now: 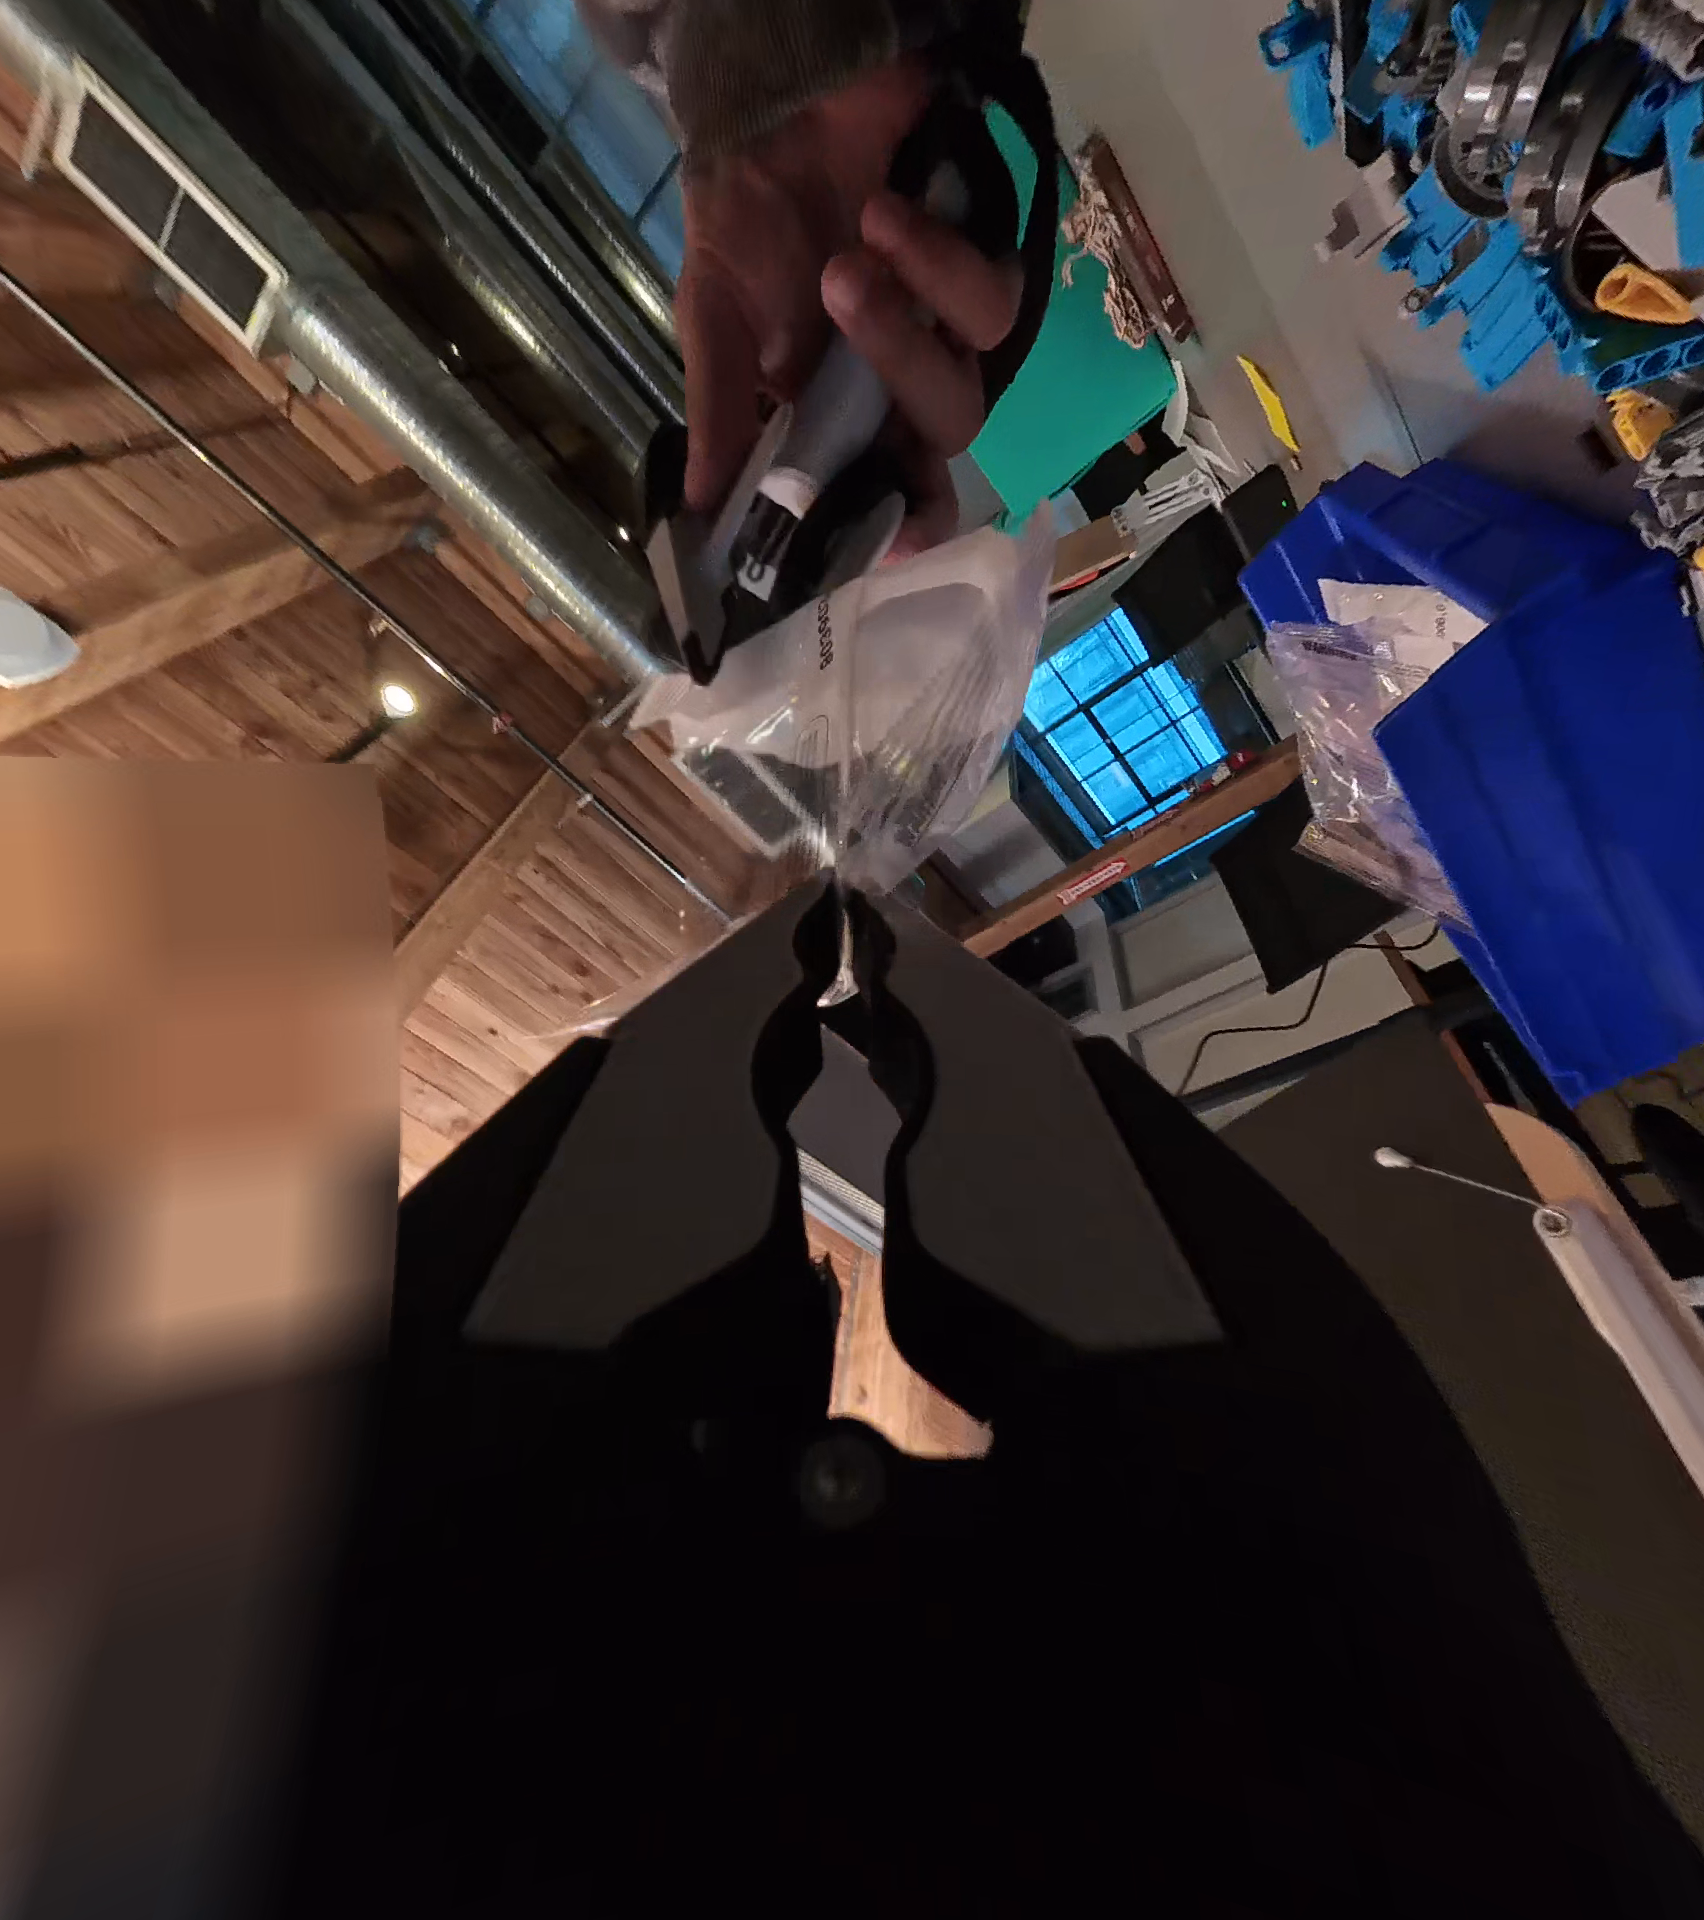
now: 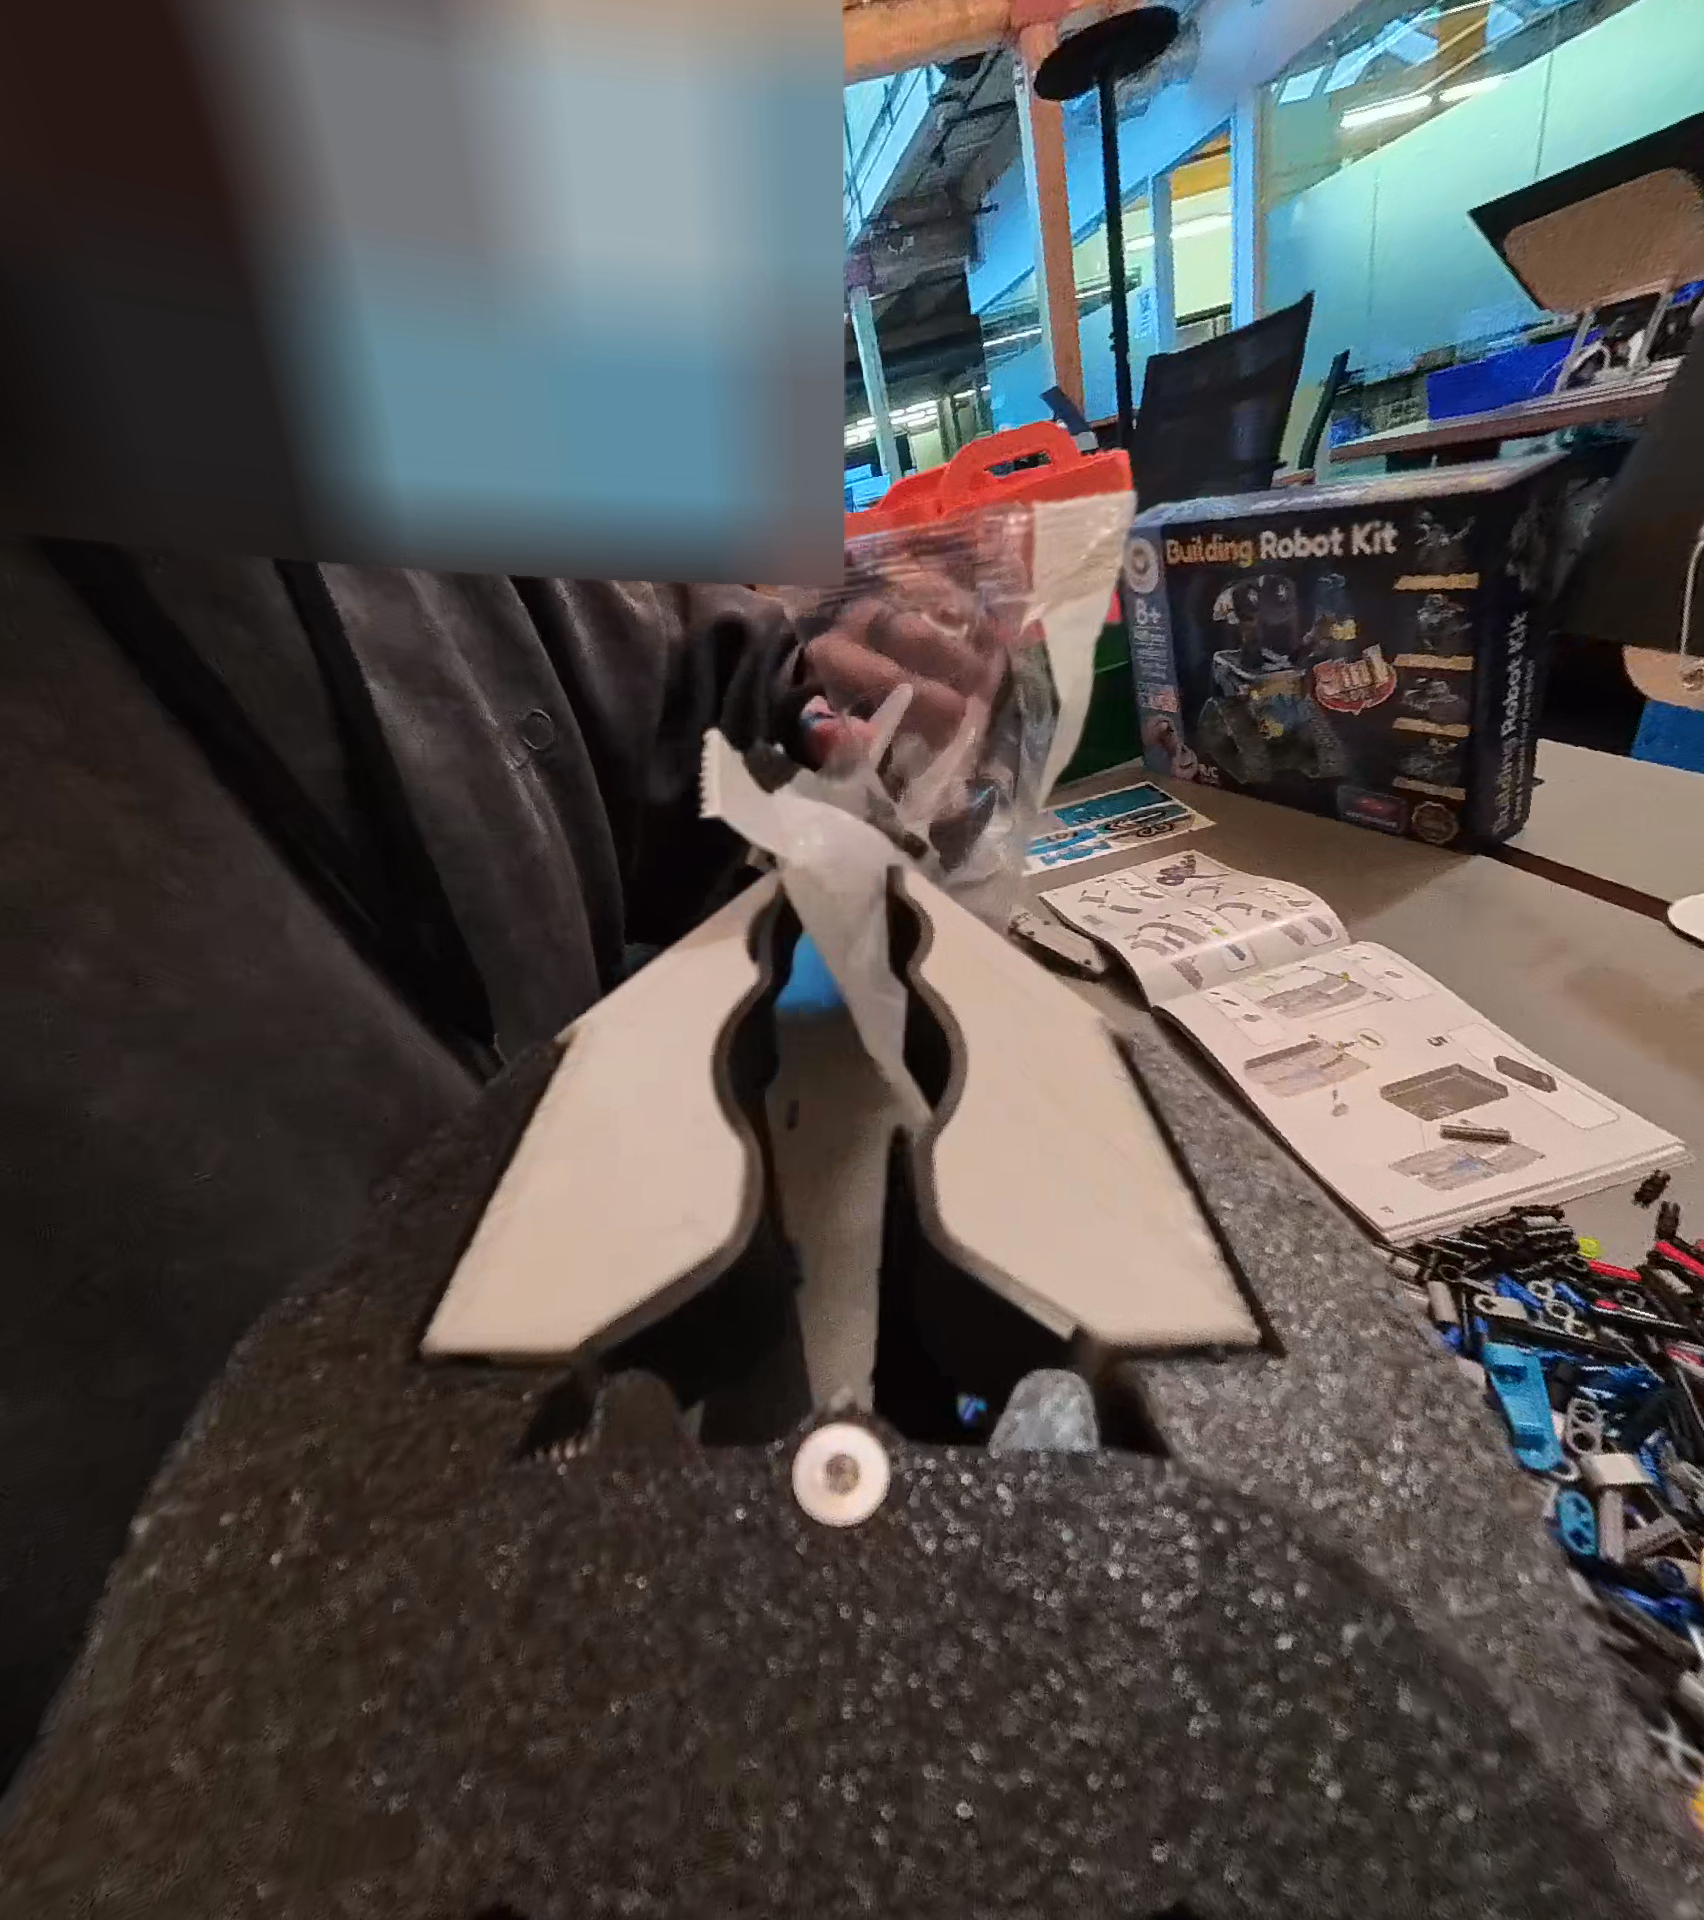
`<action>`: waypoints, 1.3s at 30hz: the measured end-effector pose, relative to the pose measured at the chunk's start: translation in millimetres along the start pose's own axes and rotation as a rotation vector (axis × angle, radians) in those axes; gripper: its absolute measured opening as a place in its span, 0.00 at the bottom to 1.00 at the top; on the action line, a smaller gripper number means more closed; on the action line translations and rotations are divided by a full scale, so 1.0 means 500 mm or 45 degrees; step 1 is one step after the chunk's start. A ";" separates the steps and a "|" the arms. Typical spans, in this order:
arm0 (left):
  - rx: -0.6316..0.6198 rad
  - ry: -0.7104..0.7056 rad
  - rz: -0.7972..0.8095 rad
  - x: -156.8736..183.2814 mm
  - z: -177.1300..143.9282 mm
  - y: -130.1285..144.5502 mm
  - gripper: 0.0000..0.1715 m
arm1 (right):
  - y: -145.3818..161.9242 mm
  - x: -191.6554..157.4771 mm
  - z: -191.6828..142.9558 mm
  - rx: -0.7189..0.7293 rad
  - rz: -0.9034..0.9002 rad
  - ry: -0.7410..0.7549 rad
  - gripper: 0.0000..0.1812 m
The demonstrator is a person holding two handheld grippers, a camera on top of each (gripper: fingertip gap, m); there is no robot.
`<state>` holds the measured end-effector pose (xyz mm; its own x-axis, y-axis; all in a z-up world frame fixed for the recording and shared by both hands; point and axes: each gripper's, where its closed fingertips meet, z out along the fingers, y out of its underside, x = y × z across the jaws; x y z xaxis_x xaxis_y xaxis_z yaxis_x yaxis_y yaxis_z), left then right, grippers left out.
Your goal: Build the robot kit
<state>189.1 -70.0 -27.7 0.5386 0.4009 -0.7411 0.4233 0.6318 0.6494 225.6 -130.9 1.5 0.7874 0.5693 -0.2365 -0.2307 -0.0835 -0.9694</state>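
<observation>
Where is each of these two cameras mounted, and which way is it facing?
Left wrist view: sits on the left gripper, tilted up toward the wooden ceiling; its fingers pinch a clear plastic bag; the right gripper and the hand holding it show beyond.
Right wrist view: sits on the right gripper, facing across the table; a dark sleeve and fingers appear behind the bag.
Shared: the bag, gripped by both.

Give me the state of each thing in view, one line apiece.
Left hand-held gripper: shut on the clear plastic bag.
Right hand-held gripper: shut on the same bag's other edge.
Clear plastic bag: held up between both, stretched and crumpled.
Booklet: lying open on the table.
Kit box: upright, looks closed.
Blue bin: open, plastic bags inside.
Small building parts: loose in a pile.
</observation>
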 end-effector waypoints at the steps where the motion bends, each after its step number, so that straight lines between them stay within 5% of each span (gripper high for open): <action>1: 0.018 0.001 0.013 -0.008 -0.001 -0.002 0.00 | -0.002 -0.005 -0.002 0.004 0.007 -0.008 0.12; 8: -0.005 0.051 -0.019 -0.015 -0.003 0.007 0.01 | 0.022 0.011 -0.006 -0.065 -0.033 0.098 0.00; 10: -0.079 0.144 -0.155 0.014 -0.006 0.018 0.03 | 0.025 0.059 -0.011 -0.105 0.028 0.229 0.00; 12: -0.157 0.217 -0.338 0.039 -0.019 0.036 0.20 | 0.019 0.129 -0.038 -0.148 0.075 0.423 0.00; 15: -0.320 0.336 -0.551 0.077 -0.059 0.082 0.24 | -0.024 0.263 -0.119 -0.133 0.210 0.745 0.00; 20: -0.791 0.679 -1.002 0.178 -0.194 0.176 0.20 | -0.084 0.515 -0.302 0.083 0.520 1.235 0.00; 25: -1.206 0.919 -1.744 0.193 -0.394 0.194 0.17 | 0.045 0.644 -0.306 -0.060 0.919 1.170 0.05; 29: -1.051 1.238 -2.531 0.130 -0.493 0.019 0.19 | 0.026 0.607 -0.350 -0.255 0.574 1.412 0.25; 33: -0.774 1.293 -2.816 0.076 -0.449 -0.154 0.18 | -0.088 0.463 -0.382 -0.299 0.051 1.663 0.30; 36: -0.692 1.449 -2.722 0.110 -0.406 -0.270 0.14 | -0.074 0.331 -0.247 -0.373 -0.132 1.454 0.25; 39: -0.695 1.580 -2.620 0.162 -0.398 -0.316 0.14 | 0.061 0.204 -0.060 -0.527 -0.087 1.014 0.24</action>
<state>20.8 -5.4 -224.1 -0.6682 -0.7425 0.0463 -0.6101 0.5113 -0.6053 315.9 -100.0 -54.3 0.9903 -0.1386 -0.0039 -0.0659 -0.4462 -0.8925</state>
